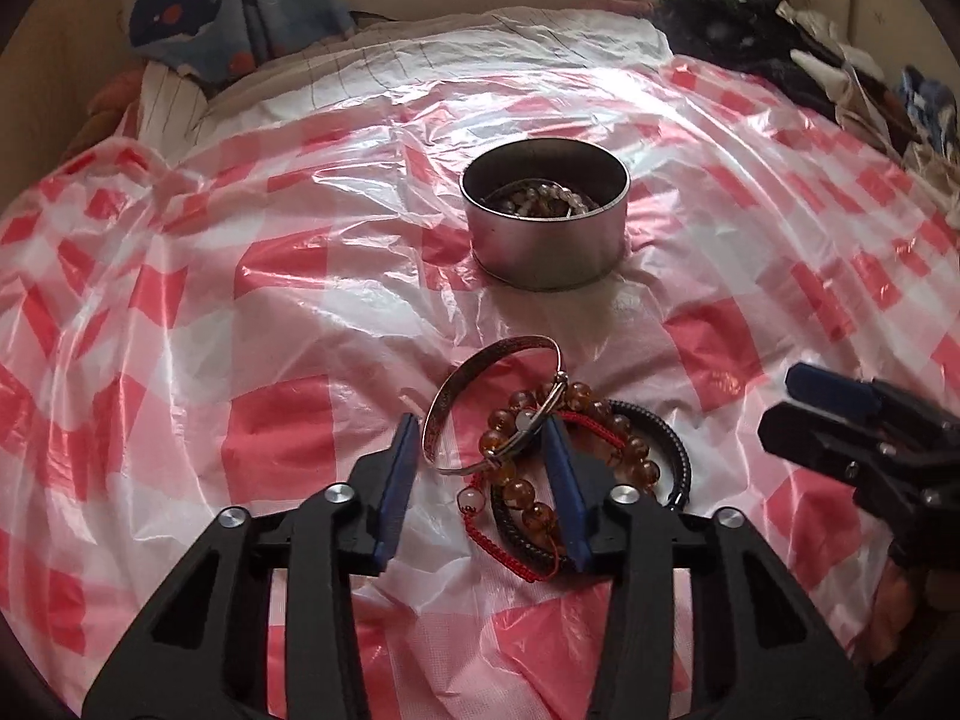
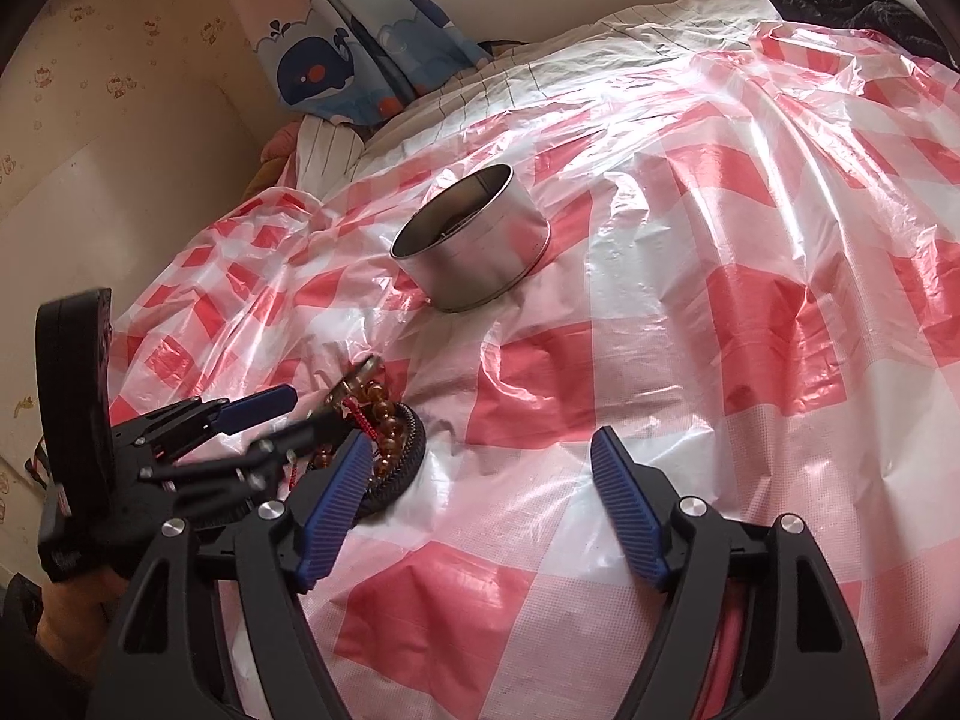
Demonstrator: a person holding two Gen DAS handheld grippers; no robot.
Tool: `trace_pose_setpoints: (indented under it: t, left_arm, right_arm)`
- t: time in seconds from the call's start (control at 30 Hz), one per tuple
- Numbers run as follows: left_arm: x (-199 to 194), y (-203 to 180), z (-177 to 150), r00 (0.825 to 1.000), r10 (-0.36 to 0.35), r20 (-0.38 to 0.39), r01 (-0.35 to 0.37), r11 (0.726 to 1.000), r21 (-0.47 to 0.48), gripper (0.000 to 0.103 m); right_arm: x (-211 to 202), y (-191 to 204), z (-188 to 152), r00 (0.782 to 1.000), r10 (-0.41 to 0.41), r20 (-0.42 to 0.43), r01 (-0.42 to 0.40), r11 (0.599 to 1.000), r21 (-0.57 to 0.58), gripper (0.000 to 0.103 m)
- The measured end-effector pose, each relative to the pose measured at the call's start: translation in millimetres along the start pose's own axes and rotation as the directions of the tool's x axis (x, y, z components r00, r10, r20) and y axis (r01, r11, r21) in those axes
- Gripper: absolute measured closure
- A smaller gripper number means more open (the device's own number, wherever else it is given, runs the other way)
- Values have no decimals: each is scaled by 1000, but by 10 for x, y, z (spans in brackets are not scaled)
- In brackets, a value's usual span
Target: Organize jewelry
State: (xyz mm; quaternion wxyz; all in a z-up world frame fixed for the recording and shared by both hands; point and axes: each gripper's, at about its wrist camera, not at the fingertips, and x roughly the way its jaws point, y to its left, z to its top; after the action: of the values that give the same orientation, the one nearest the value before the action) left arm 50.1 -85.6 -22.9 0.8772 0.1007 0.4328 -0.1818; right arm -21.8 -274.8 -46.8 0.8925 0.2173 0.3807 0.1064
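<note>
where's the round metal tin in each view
Left wrist view: the round metal tin stands upper centre, upright, beads visible inside.
Right wrist view: the tin sits left of centre in the upper half, looking tilted by the lens.
Shared landmark: the whale-print curtain behind it.
</note>
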Motion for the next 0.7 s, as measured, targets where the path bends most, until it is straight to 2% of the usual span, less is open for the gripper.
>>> trace_pose_setpoints:
  t: [0.13, 0.17, 0.33, 0.4, 0.5, 0.57, 0.63, 0.7]
  left_arm:
    - [19, 179, 26, 998, -60, 20, 61, 992, -114, 93]
    - [35, 229, 25, 997, -74, 19, 76, 986, -146, 95]
    - [9, 370, 13, 992, -116, 39, 122, 964, -237, 97]
    - [-4, 430, -1, 992, -118, 47, 127, 953, -276, 97]
    - [-9, 520, -9, 986, -154, 57, 164, 932, -324, 97]
    - [-11, 553, -15, 985, -159, 62, 171, 923, -346, 97]
    - [-13, 592, -21, 985, -160, 64, 172, 914, -367, 96]
    - [-12, 627, -28, 986, -154, 62, 166, 910, -380, 96]
  right_arm:
    - [-5, 6, -1, 1000, 3, 2, -3, 1000, -1, 30]
    - [-6, 11, -1, 1000, 2, 2, -2, 1000, -2, 30]
    - [-24, 97, -8, 1000, -17, 17, 18, 999, -37, 30]
    - [-57, 209, -19, 999, -22, 38, 25, 995, -97, 30]
    - [-41, 473, -36, 999, 13, 42, -3, 974, -226, 32]
    - [49, 613, -31, 999, 39, 3, -37, 957, -289, 61]
    - [164, 751, -18, 998, 49, -31, -57, 937, -345, 73]
    - [267, 846, -13, 997, 47, -58, -66, 921, -384, 78]
